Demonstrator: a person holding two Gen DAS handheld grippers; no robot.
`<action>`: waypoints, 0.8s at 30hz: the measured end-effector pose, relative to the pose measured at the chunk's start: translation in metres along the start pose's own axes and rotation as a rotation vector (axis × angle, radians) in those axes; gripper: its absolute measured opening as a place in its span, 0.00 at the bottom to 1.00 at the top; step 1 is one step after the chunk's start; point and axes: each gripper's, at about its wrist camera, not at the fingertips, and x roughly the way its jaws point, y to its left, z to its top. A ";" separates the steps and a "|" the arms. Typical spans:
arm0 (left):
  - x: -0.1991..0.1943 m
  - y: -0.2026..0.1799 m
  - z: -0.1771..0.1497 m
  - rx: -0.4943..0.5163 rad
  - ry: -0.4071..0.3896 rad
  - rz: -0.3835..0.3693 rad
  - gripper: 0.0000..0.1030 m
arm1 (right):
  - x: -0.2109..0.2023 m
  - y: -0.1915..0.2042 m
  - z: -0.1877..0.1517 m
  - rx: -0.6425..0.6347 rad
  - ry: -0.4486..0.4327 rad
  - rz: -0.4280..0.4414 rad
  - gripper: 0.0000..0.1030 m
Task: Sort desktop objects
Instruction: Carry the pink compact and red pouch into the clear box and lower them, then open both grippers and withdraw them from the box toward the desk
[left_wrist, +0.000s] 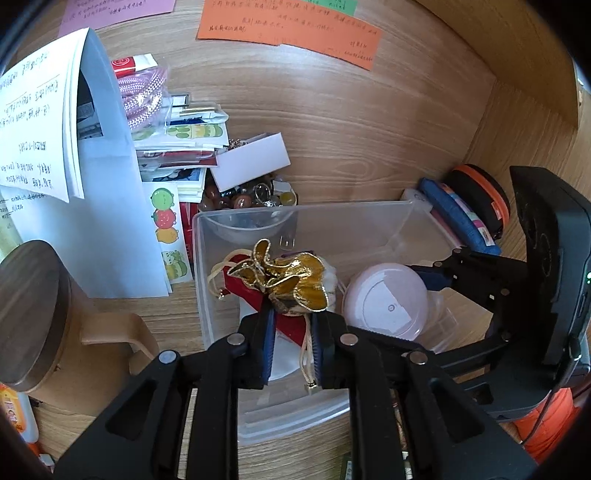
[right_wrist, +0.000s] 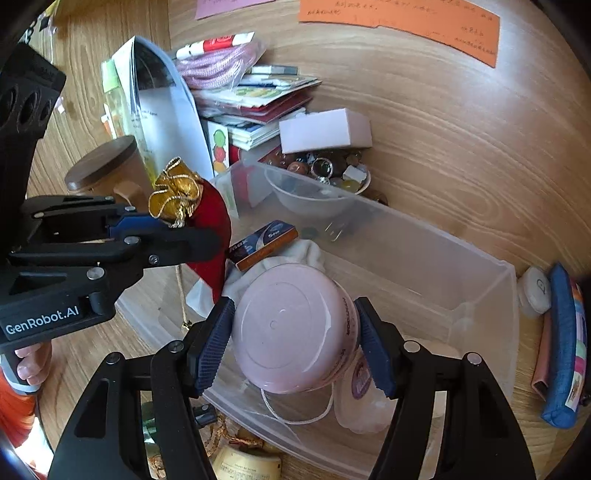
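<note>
Clear plastic bin (right_wrist: 480, 295) – glossy gold-red cloth pouch (left_wrist: 291, 280)

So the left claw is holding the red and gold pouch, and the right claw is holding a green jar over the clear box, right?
Almost. The jar between the right gripper's pads is pink, not green; the right wrist view shows it plainly. The rest holds: the left gripper is pinching the red and gold pouch, and both are over the clear box.

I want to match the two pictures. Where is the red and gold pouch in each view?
Left wrist view: the pouch is at centre, pinched in the left gripper, over the clear bin.
Right wrist view: the pouch is at centre left, held by the left gripper.
Shared landmark: the pink round jar.
</note>
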 end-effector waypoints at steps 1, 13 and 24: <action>0.000 0.000 0.000 0.000 0.000 0.002 0.16 | 0.000 0.000 0.000 -0.002 -0.002 -0.002 0.61; -0.003 -0.001 0.000 0.002 -0.008 0.003 0.36 | -0.009 0.004 0.000 -0.059 -0.043 -0.045 0.68; -0.034 -0.005 0.009 -0.001 -0.073 -0.013 0.47 | -0.032 0.007 0.000 -0.100 -0.085 -0.112 0.70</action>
